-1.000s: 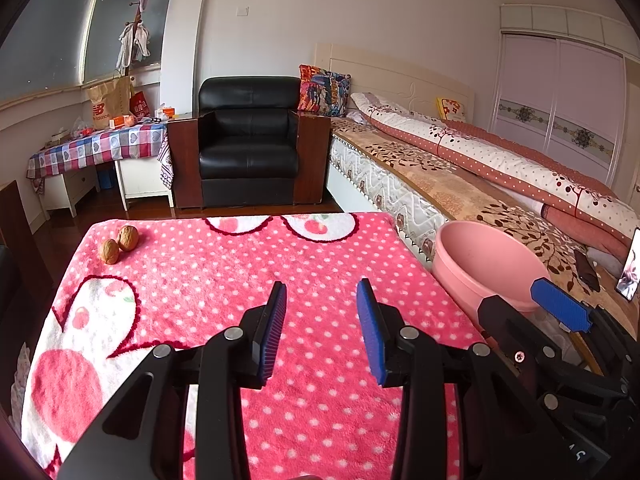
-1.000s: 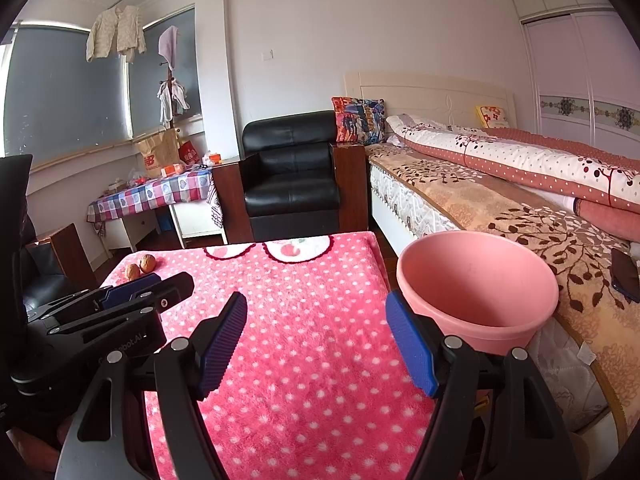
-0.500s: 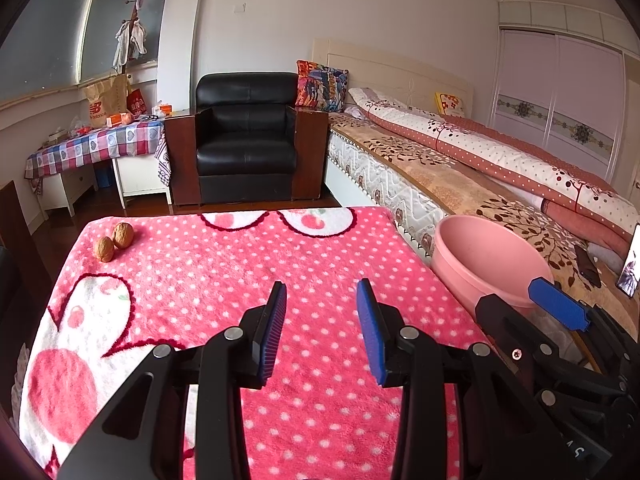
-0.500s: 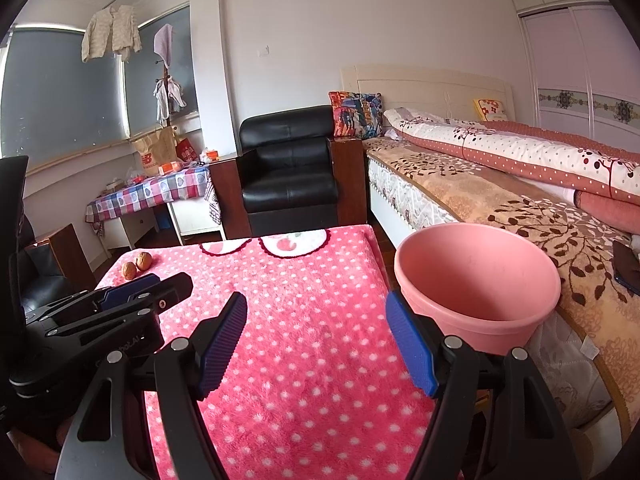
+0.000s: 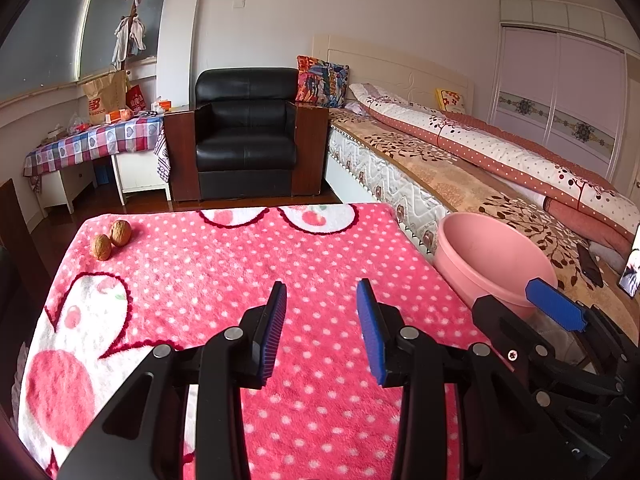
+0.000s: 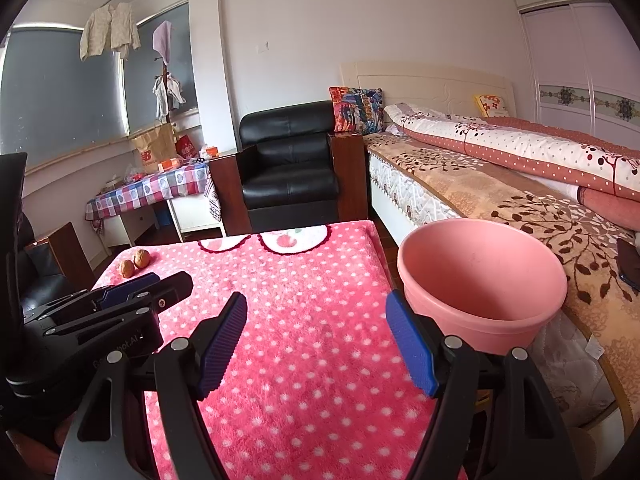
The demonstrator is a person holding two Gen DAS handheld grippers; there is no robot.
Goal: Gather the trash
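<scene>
Two brown walnuts (image 5: 111, 239) (image 6: 135, 263) lie side by side at the far left corner of a table under a pink polka-dot blanket (image 5: 224, 276) (image 6: 304, 320). A pink plastic basin (image 5: 490, 258) (image 6: 480, 280) stands off the table's right edge, beside the bed. My left gripper (image 5: 322, 312) hovers open over the blanket's middle, nothing between its blue pads. My right gripper (image 6: 316, 324) is open too, wider, over the blanket near the basin. Each gripper shows at the edge of the other's view.
A black armchair (image 5: 246, 136) stands beyond the table's far edge. A bed (image 5: 460, 164) with a dotted quilt runs along the right. At the far left is a small table with a checked cloth (image 5: 96, 140), cluttered with bags and boxes.
Both views have tilted slightly; the walnuts and the basin sit a little higher or lower in frame. Neither gripper's jaws have changed.
</scene>
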